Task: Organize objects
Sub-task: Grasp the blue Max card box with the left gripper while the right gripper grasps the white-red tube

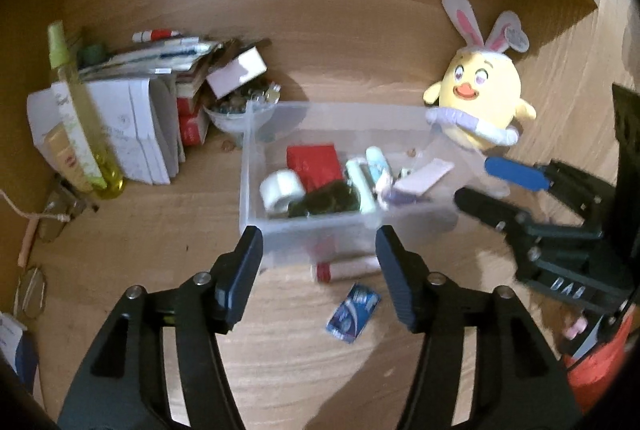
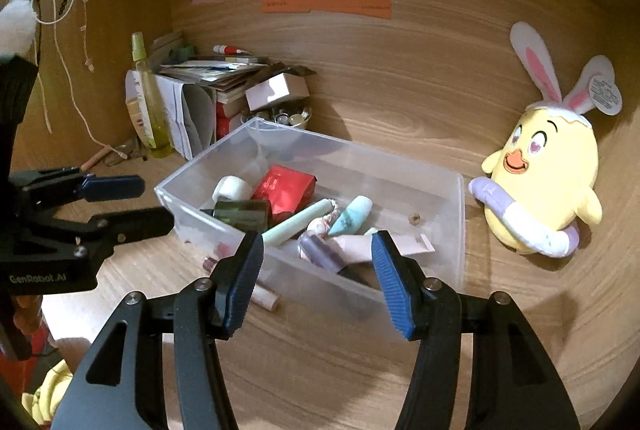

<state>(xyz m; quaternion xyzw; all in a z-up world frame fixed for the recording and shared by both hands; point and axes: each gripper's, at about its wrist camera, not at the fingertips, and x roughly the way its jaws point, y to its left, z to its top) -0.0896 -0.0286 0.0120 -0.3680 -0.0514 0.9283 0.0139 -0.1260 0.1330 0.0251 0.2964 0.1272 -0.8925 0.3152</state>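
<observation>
A clear plastic bin point(image 1: 256, 166) point(image 2: 452, 230) stands on the wooden desk. It holds a white tape roll point(image 1: 281, 189) point(image 2: 232, 188), a red pouch point(image 1: 316, 162) point(image 2: 286, 190), a dark green bottle point(image 1: 326, 199) point(image 2: 240, 214), pale tubes point(image 2: 298, 222) and other small items. A red-capped tube point(image 1: 346, 268) point(image 2: 264, 296) and a blue sachet point(image 1: 352, 312) lie on the desk in front of the bin. My left gripper point(image 1: 320, 250) point(image 2: 132, 204) is open and empty just before the bin. My right gripper point(image 2: 318, 254) point(image 1: 476, 182) is open and empty at the bin's right side.
A yellow chick plush with bunny ears point(image 1: 480, 98) point(image 2: 544, 182) sits right of the bin. A yellow-green spray bottle point(image 1: 80, 122) point(image 2: 150, 102), stacked papers and boxes point(image 1: 152, 102) point(image 2: 208, 86) and a bowl of small items point(image 1: 240, 106) stand back left. Glasses point(image 1: 30, 290) lie at far left.
</observation>
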